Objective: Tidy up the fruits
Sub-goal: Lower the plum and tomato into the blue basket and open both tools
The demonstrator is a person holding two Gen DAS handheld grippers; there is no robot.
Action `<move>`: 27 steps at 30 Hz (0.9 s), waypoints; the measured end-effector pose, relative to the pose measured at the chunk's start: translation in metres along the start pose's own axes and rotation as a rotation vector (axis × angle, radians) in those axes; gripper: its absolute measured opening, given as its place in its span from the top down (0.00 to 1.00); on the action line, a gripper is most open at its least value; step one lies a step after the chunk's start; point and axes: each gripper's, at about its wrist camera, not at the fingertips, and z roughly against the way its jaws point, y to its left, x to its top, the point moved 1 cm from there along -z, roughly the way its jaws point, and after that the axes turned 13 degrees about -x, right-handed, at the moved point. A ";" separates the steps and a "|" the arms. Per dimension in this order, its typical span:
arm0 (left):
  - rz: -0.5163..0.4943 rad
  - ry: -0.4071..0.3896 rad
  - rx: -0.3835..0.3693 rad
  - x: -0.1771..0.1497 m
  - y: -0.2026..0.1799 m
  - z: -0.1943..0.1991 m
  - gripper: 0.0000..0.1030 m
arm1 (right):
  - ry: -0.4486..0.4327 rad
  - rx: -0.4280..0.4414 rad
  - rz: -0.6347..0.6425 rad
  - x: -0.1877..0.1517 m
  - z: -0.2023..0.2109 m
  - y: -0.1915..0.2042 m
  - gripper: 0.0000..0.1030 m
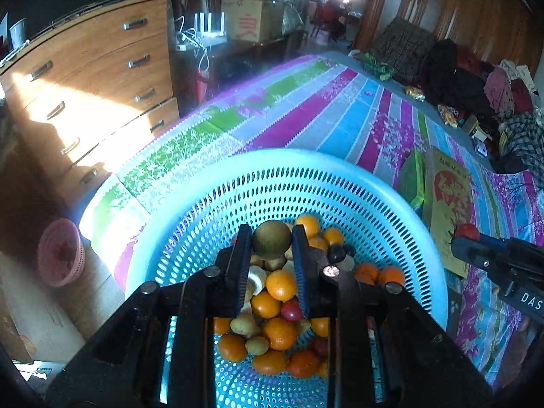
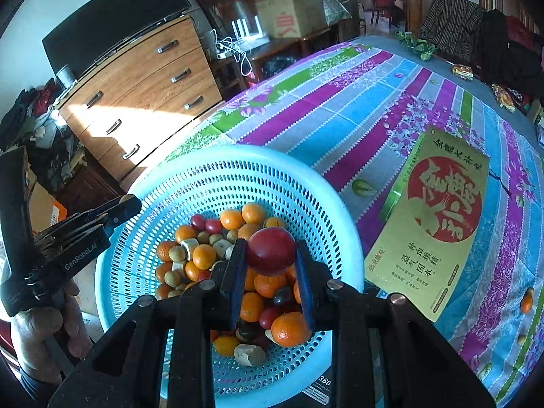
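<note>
At the centre of the left wrist view, the left gripper (image 1: 272, 241) pinches a round greenish-brown fruit (image 1: 272, 239) between its fingertips, above the round light-blue perforated plastic basket (image 1: 217, 170). In the right wrist view, the right gripper (image 2: 271, 253) clamps a smooth dark-red round fruit (image 2: 271, 251) at centre frame over the same basket (image 2: 238, 156). The basket's pile of small oranges (image 2: 204, 256), red and pale pieces fills the lower middle, on a striped floral cloth (image 2: 357, 108).

Striped floral tablecloth (image 2: 340, 108); yellow-red box (image 2: 438, 217) on it; wooden drawer chest (image 1: 91, 78); cardboard boxes (image 2: 285, 13) behind.
</note>
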 end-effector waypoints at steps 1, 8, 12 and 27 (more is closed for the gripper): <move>0.002 0.008 0.000 -0.002 0.002 -0.002 0.77 | 0.004 0.000 0.001 -0.001 -0.001 0.000 0.71; 0.016 0.031 -0.007 -0.005 0.007 -0.006 0.77 | 0.020 -0.002 0.005 -0.005 -0.006 0.002 0.70; 0.017 0.031 -0.006 -0.004 0.009 -0.007 0.76 | 0.026 0.001 0.008 -0.005 -0.008 0.002 0.70; 0.037 0.044 0.009 -0.006 0.012 -0.014 0.42 | 0.047 0.006 0.003 -0.009 -0.020 0.004 0.59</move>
